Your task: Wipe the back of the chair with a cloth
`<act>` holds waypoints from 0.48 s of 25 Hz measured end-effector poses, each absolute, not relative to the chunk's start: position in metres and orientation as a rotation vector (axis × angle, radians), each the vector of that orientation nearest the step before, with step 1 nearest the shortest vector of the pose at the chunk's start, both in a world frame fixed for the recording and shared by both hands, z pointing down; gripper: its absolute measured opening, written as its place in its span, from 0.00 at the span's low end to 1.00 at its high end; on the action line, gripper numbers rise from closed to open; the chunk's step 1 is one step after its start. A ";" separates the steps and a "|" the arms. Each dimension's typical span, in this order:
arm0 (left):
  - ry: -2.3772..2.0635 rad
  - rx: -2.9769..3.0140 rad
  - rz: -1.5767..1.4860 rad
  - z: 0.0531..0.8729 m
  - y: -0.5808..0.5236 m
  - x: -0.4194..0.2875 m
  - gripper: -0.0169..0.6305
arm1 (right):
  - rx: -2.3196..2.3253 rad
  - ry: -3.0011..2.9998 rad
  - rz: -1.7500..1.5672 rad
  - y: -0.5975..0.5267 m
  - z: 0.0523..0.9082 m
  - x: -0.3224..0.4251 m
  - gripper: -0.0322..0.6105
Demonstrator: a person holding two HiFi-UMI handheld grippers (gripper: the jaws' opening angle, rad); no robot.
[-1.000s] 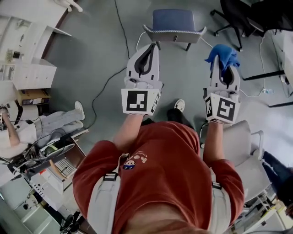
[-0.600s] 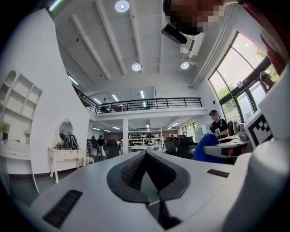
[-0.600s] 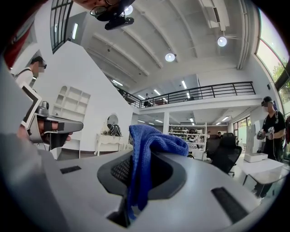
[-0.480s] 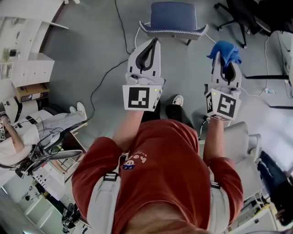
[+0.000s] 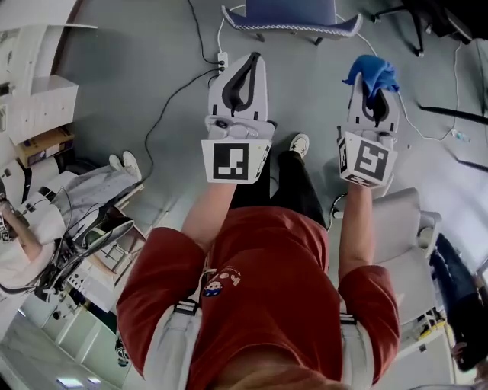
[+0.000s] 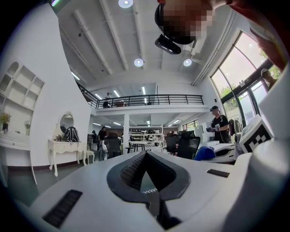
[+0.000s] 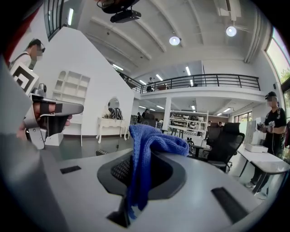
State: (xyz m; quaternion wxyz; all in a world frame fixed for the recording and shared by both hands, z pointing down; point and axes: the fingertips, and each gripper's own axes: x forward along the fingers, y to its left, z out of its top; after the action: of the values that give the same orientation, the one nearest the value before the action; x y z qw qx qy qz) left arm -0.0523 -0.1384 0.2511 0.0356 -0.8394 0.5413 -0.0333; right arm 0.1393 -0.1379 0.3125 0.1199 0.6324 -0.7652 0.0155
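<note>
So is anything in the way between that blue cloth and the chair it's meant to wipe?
Nothing visible. The cloth, pinched in the right hand-held gripper, is short of the chair, with only bare floor between. A cable lies on the floor to the left, outside that path.

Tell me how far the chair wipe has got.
Done: the cloth is clamped in the right gripper. In hand: both grippers are held out toward the chair, the left gripper shut and empty; the cloth is clear of the chair. Left: all the wiping of the back.
</note>
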 end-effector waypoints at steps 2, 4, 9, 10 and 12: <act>1.673 -2.593 -0.093 0.267 -0.135 -0.050 0.04 | 1.834 -2.213 0.080 -0.134 0.334 0.138 0.13; 1.687 -2.616 -0.085 0.277 -0.118 -0.048 0.04 | 1.827 -2.188 0.108 -0.115 0.345 0.138 0.13; 1.701 -2.645 -0.058 0.321 -0.065 -0.018 0.04 | 1.800 -2.154 0.164 -0.059 0.390 0.160 0.13; 1.707 -2.651 -0.066 0.338 -0.056 -0.013 0.04 | 1.789 -2.148 0.185 -0.049 0.407 0.164 0.13; 1.716 -2.658 -0.085 0.376 -0.045 -0.008 0.04 | 1.774 -2.136 0.221 -0.038 0.442 0.167 0.13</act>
State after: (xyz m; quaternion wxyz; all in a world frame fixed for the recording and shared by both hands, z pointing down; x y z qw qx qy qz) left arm -0.0079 -0.0445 0.3757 -0.0114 -0.8398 0.5421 -0.0268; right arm 0.1672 -0.0383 0.4420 0.1770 0.6268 -0.7548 0.0780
